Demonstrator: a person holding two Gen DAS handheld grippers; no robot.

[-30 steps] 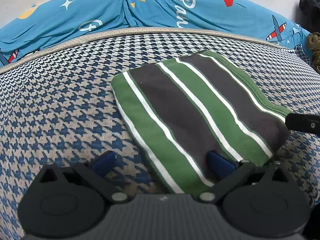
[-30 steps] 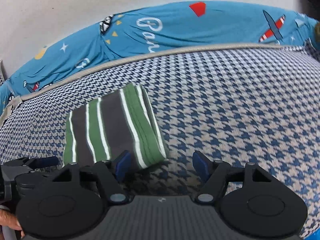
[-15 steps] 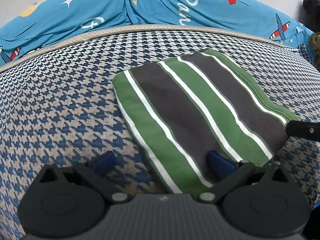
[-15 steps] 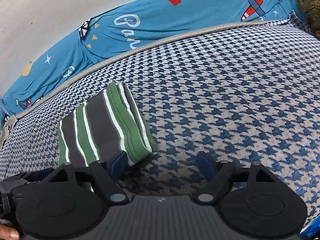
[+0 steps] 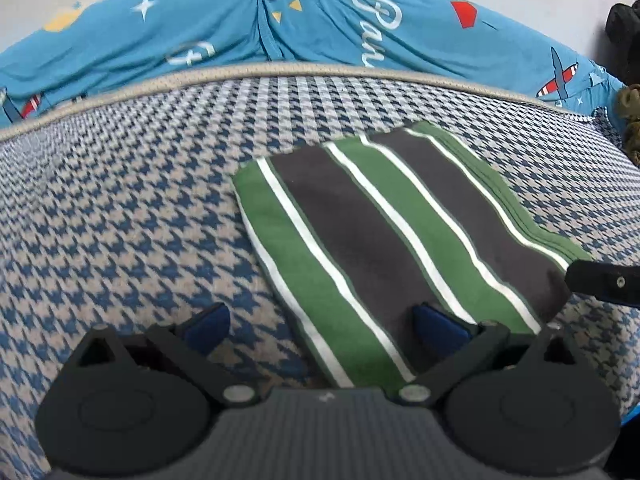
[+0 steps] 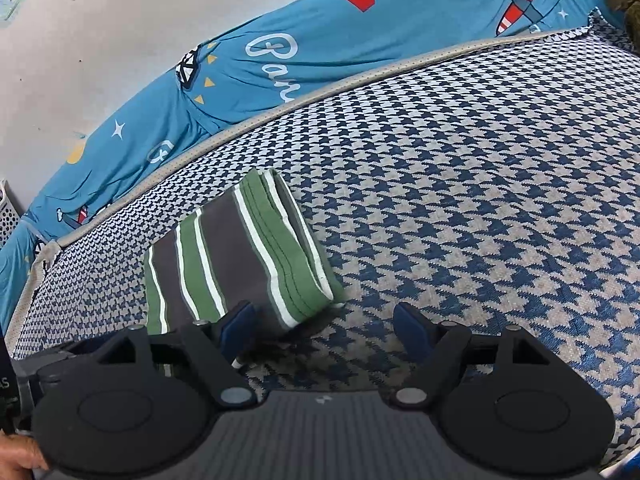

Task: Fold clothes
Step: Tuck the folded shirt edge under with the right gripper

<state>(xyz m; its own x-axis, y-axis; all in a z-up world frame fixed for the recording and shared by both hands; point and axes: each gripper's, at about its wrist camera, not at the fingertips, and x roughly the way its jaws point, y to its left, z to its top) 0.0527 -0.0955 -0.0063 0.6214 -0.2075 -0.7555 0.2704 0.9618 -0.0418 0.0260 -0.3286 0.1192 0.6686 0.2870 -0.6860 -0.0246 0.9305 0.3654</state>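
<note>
Garment: a folded striped cloth [image 5: 400, 248] in green, dark grey and white lies flat on the houndstooth cover [image 5: 120, 216], a neat rectangle with its layered edges stacked along the right side.
Same garment, right view: the folded cloth [image 6: 236, 256] sits left of centre, its thick folded edge facing the open stretch of the cover [image 6: 480, 200].
Left gripper [image 5: 324, 326]: jaws spread wide and empty; one blue fingertip [image 5: 436, 326] is over the near end of the cloth, the other over the bare cover. Whether the tip touches the cloth cannot be told.
Right gripper [image 6: 324, 326]: jaws released and wide, holding nothing; the left fingertip [image 6: 236, 324] is at the cloth's near corner, the right one over the cover.
Surface: a bed with a beige piped edge [image 5: 320, 74]; beyond it a blue printed sheet [image 5: 320, 28] with planes, stars and lettering.
Far right: a dark bundle [image 5: 624, 28] at the edge.
Person: part of a hand [image 6: 18, 456] shows low in the right view's left corner.
</note>
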